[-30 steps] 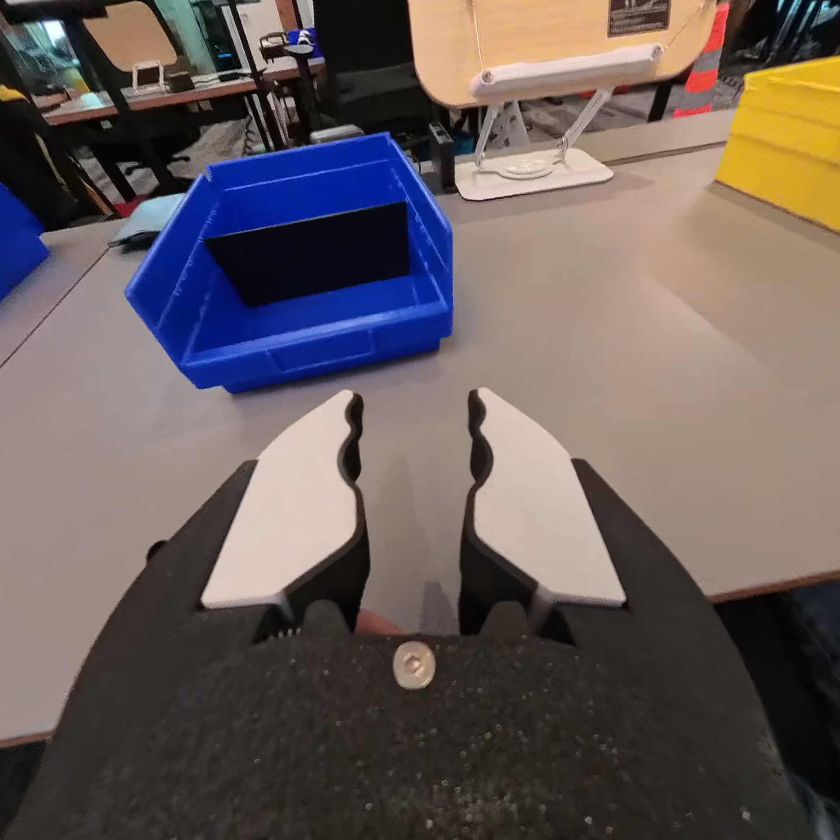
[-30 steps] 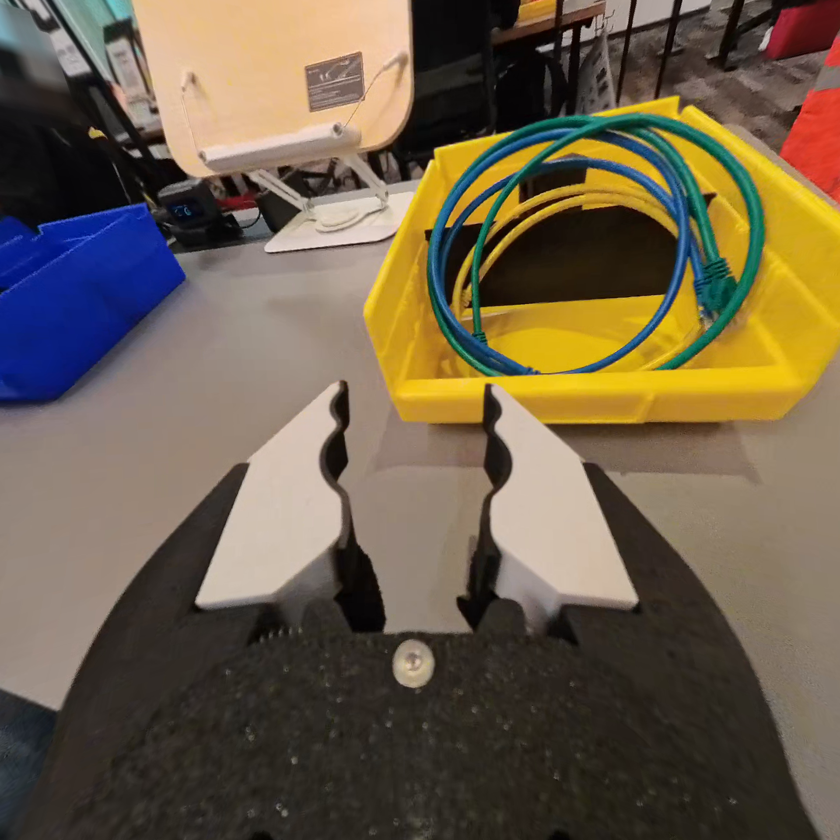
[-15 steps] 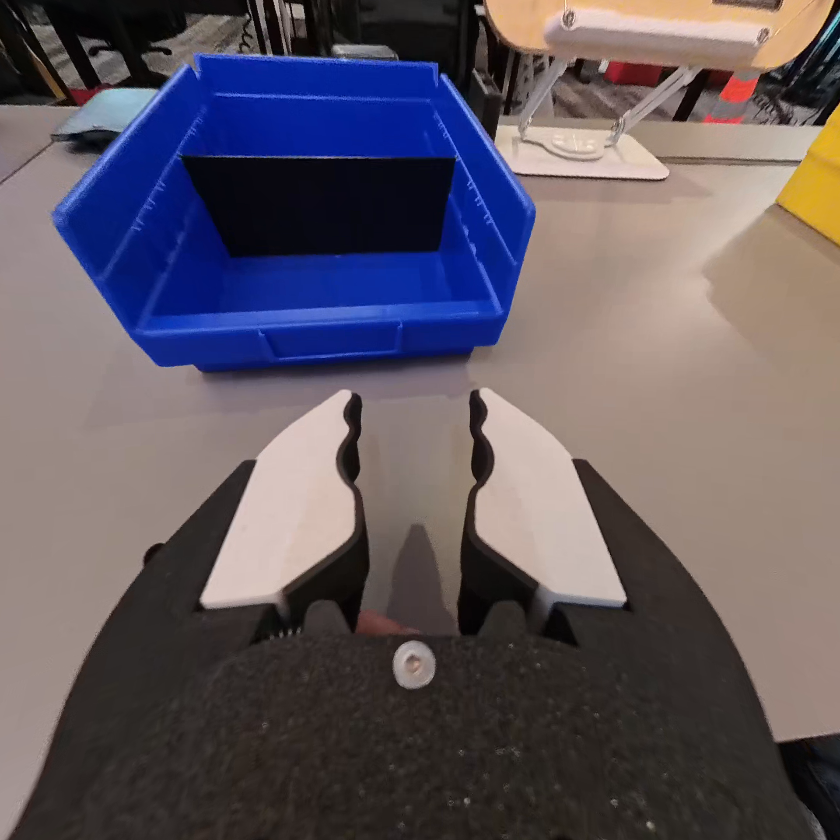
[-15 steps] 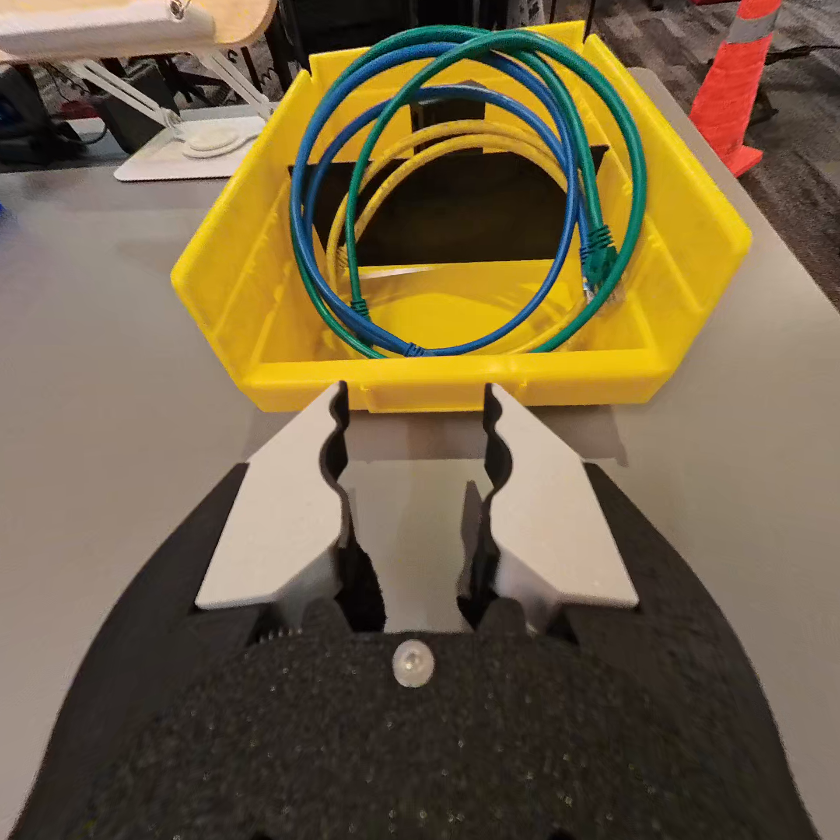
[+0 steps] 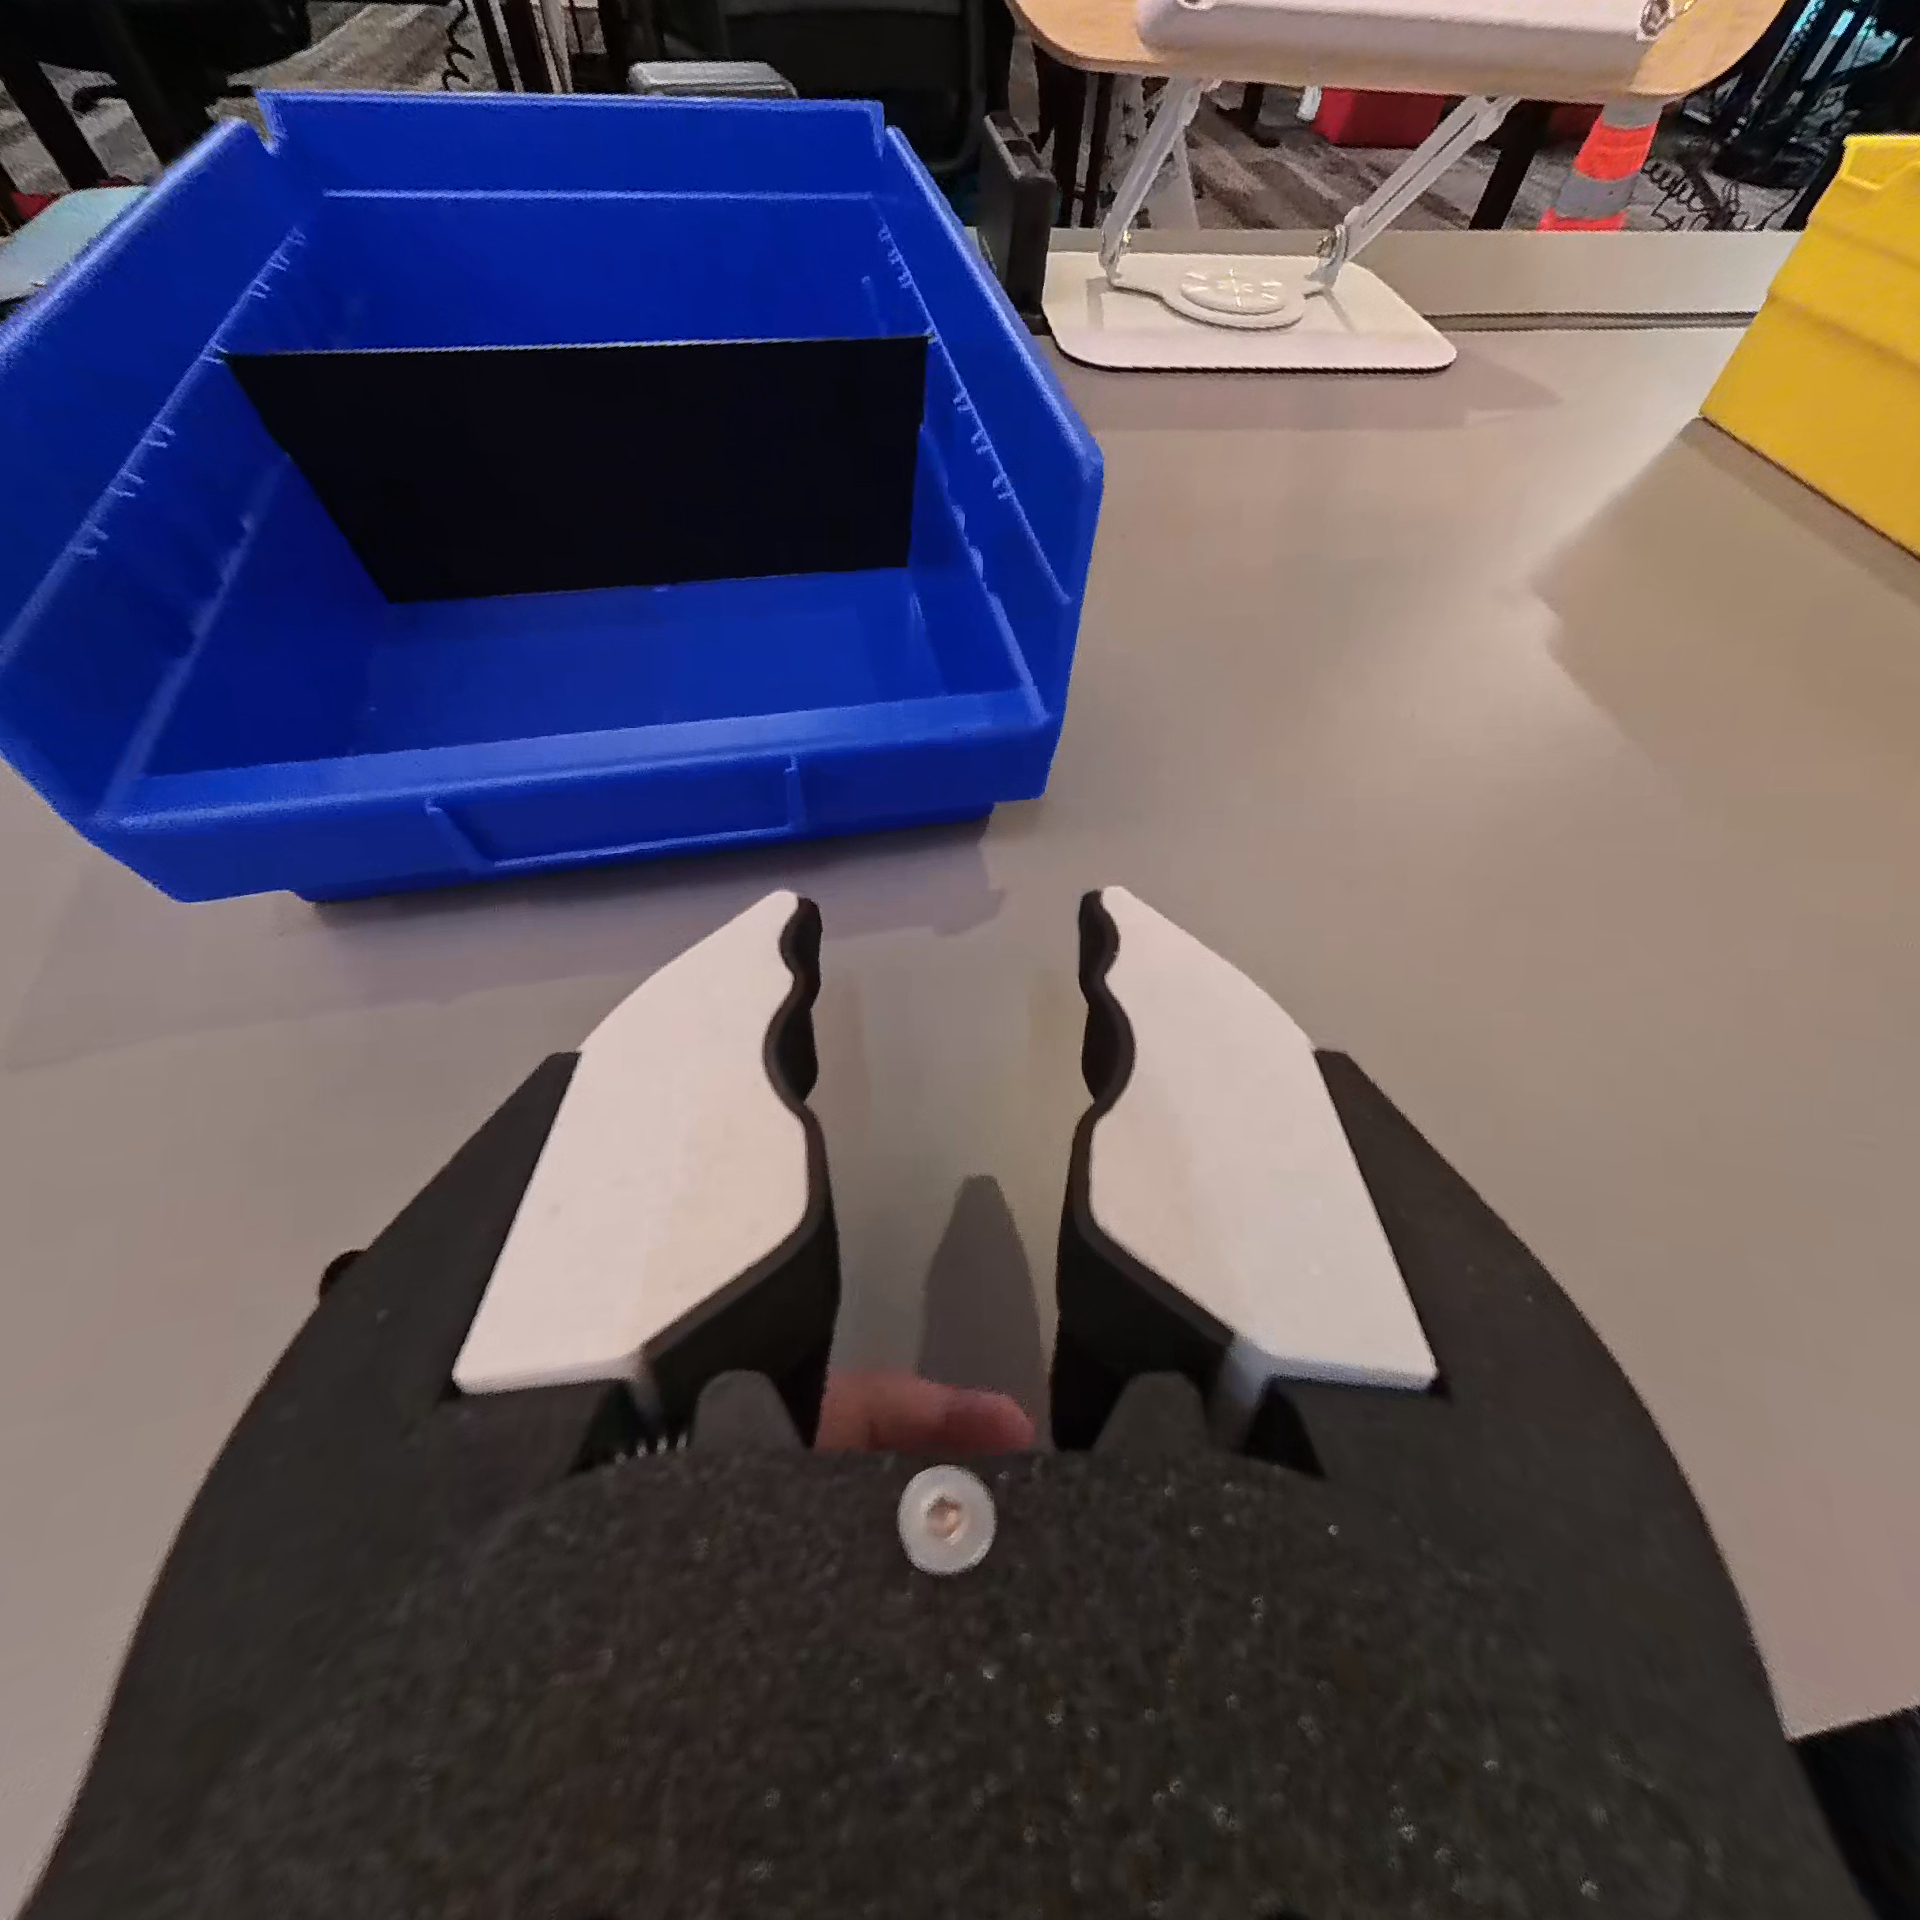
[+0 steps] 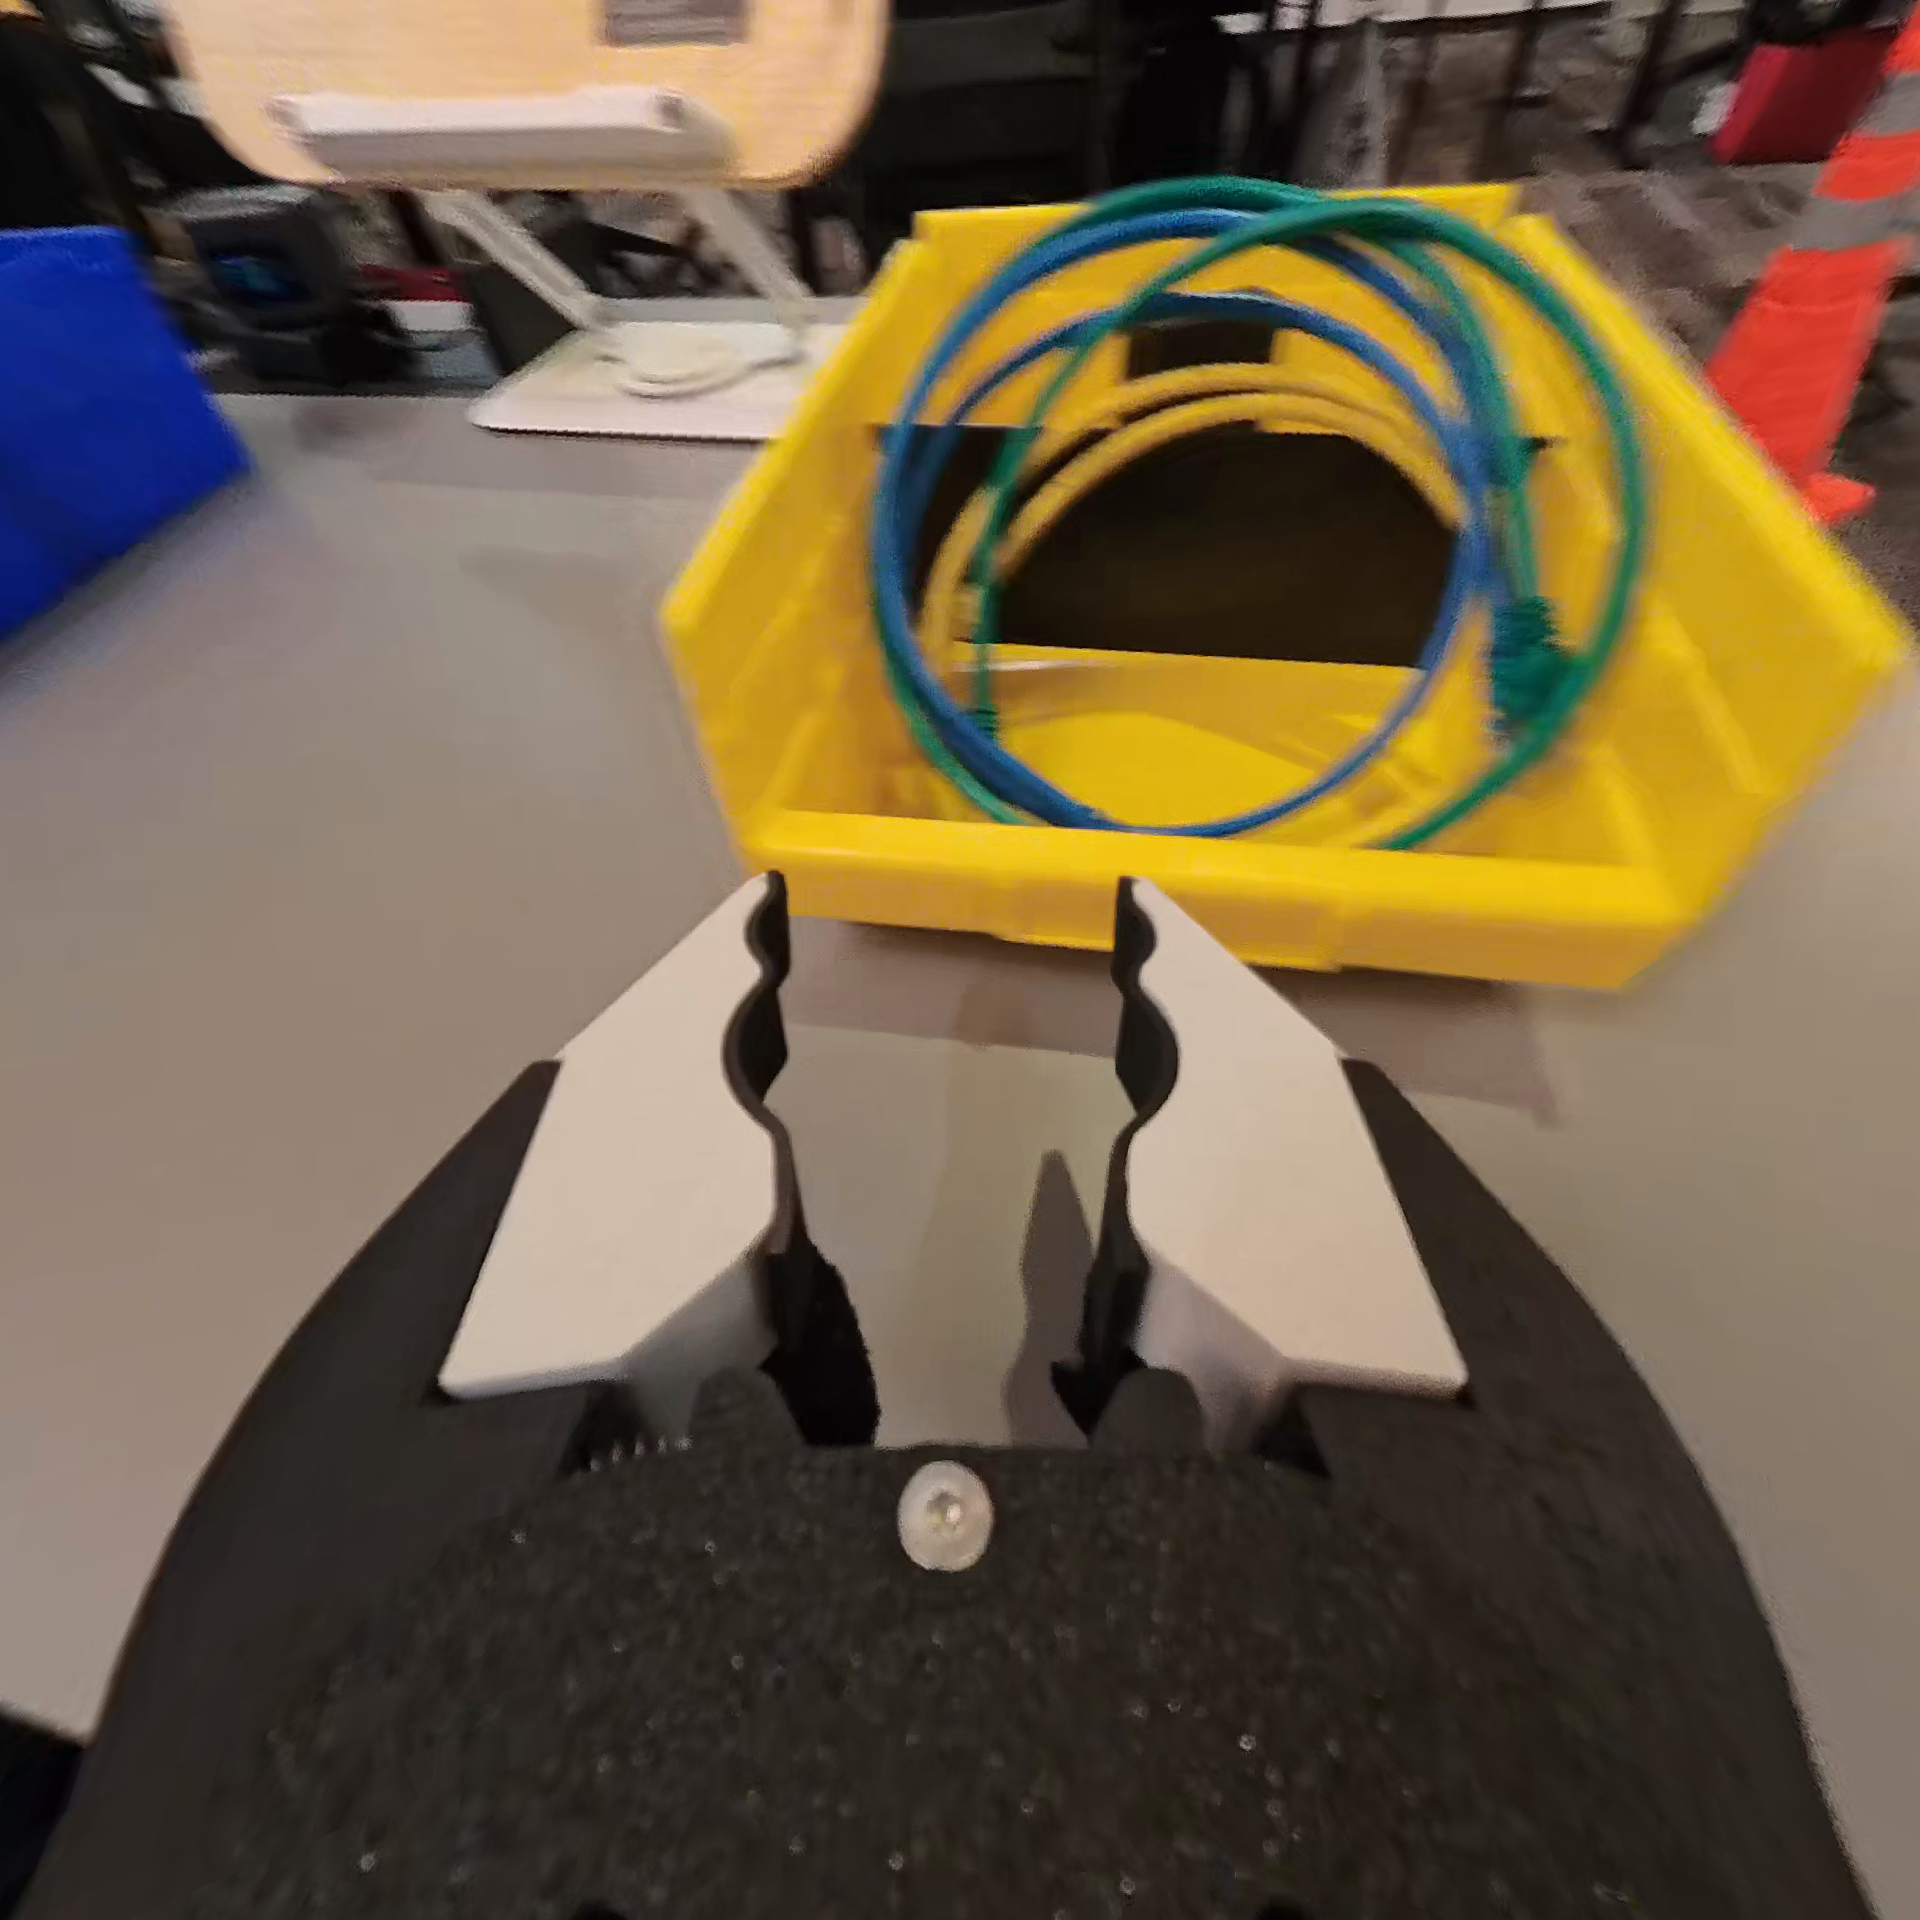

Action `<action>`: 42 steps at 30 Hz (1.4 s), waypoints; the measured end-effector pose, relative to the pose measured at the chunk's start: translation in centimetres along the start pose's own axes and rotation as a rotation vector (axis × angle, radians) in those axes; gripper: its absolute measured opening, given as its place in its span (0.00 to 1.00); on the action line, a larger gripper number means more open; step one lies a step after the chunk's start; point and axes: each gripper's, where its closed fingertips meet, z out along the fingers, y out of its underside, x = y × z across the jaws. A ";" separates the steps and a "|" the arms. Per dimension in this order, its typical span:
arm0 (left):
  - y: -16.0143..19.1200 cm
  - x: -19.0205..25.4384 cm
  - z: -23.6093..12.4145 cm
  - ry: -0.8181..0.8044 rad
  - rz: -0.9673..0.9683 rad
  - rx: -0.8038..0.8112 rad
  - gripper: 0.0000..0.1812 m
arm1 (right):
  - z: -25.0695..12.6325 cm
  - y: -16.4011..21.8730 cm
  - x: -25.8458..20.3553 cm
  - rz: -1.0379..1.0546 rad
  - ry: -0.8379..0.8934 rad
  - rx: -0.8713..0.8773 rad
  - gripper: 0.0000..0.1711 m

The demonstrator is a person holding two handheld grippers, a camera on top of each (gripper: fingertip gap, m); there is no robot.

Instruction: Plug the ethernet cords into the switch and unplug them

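A yellow bin (image 6: 1195,904) sits on the grey table (image 6: 364,831) and holds coiled ethernet cords: a blue cord (image 6: 894,582), a green cord (image 6: 1621,488) and a yellow cord (image 6: 1049,488). My right gripper (image 6: 951,894) is open and empty, its tips just short of the bin's front wall. My left gripper (image 5: 945,909) is open and empty above the table, just in front of an empty blue bin (image 5: 582,790) with a black divider (image 5: 582,468). I see no switch in either view. The right wrist view is blurred.
A white stand base (image 5: 1247,322) holding a wooden board (image 6: 520,94) stands at the table's back. The yellow bin's corner (image 5: 1829,384) shows at right in the left wrist view. An orange cone (image 6: 1808,312) stands beyond the table. The near table edge (image 5: 1849,1704) is close.
My left gripper has moved forward toward the blue bin. My right gripper has swung left, so the yellow bin now sits right of centre. Both stay open.
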 end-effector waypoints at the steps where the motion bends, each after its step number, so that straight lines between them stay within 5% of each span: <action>1: 0.1 0.2 0.0 0.006 0.006 0.000 0.26 | 0.4 -0.3 -1.8 -0.006 -0.046 0.000 0.39; 12: 1.1 0.4 -0.4 0.019 0.028 -0.033 0.28 | 7.5 -3.0 -8.3 -0.130 -0.031 -0.030 0.39; 20: 1.7 3.1 0.0 0.095 0.052 -0.077 0.30 | 4.8 -1.7 -15.6 -0.160 -0.236 -0.033 0.36; 25: -0.2 9.8 0.0 0.240 0.081 -0.011 0.36 | 0.0 -1.9 -17.9 -0.214 -0.282 0.063 0.36; 33: -2.3 27.5 -0.2 0.544 0.182 0.066 0.38 | -6.7 -4.8 -5.8 -0.101 0.077 0.326 0.30; 37: -1.5 32.6 3.2 0.500 0.215 -0.028 0.39 | -7.3 -2.7 0.8 -0.037 0.286 0.252 0.31; 42: -2.4 35.2 7.7 0.407 0.184 -0.031 0.35 | -4.3 0.5 3.0 0.087 0.273 0.097 0.32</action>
